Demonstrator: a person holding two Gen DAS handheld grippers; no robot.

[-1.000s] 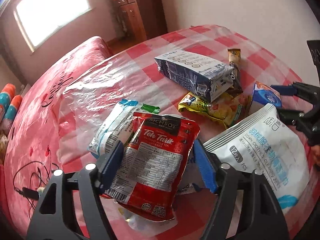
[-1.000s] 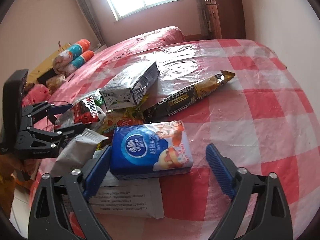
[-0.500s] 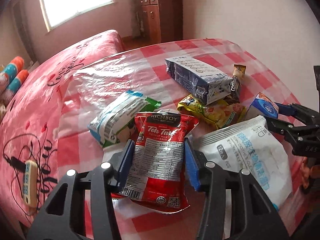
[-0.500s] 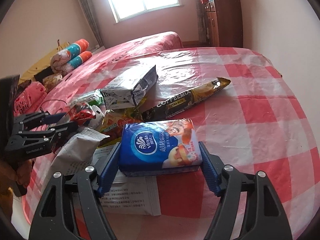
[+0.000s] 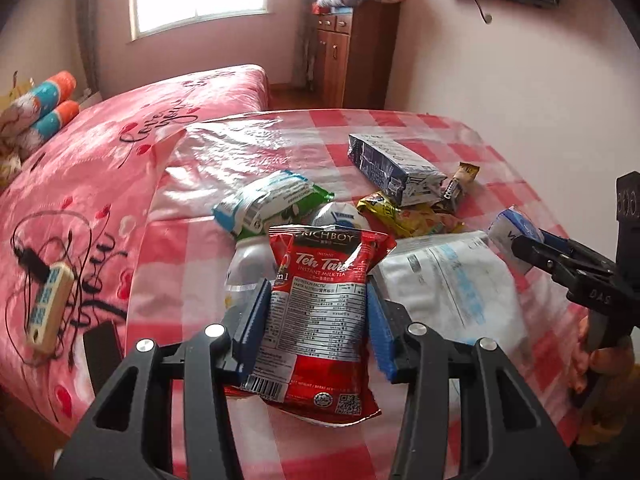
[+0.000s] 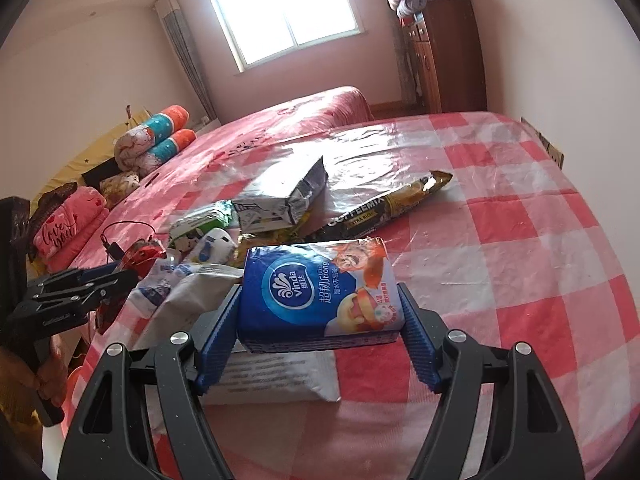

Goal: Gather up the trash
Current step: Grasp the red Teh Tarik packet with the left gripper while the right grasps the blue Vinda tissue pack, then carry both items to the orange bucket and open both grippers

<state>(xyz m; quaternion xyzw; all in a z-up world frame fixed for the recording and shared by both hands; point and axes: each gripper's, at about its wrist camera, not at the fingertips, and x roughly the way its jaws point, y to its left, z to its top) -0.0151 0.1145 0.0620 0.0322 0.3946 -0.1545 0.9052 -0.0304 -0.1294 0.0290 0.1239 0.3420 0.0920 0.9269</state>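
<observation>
Left gripper [image 5: 316,320]: jaws have just been closing and now clamp the red milk-tea packet [image 5: 320,312] by its side edges, so the limp pouch stands tilted up off the checked tablecloth [image 5: 400,128].

Right gripper [image 6: 320,336]: pads squeeze the blue tissue pack [image 6: 316,292] across its width, raised above the white pouch [image 6: 276,376].

Only the left view shows the power strip [image 5: 48,312] on the bed; only the right view shows the long coffee sachet [image 6: 384,204] at full length.

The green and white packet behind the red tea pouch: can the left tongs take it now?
Probably not yet. The left tongs are shut on the red tea pouch, which also lies in front of the green and white packet. Nothing lies on top of that packet.
</observation>
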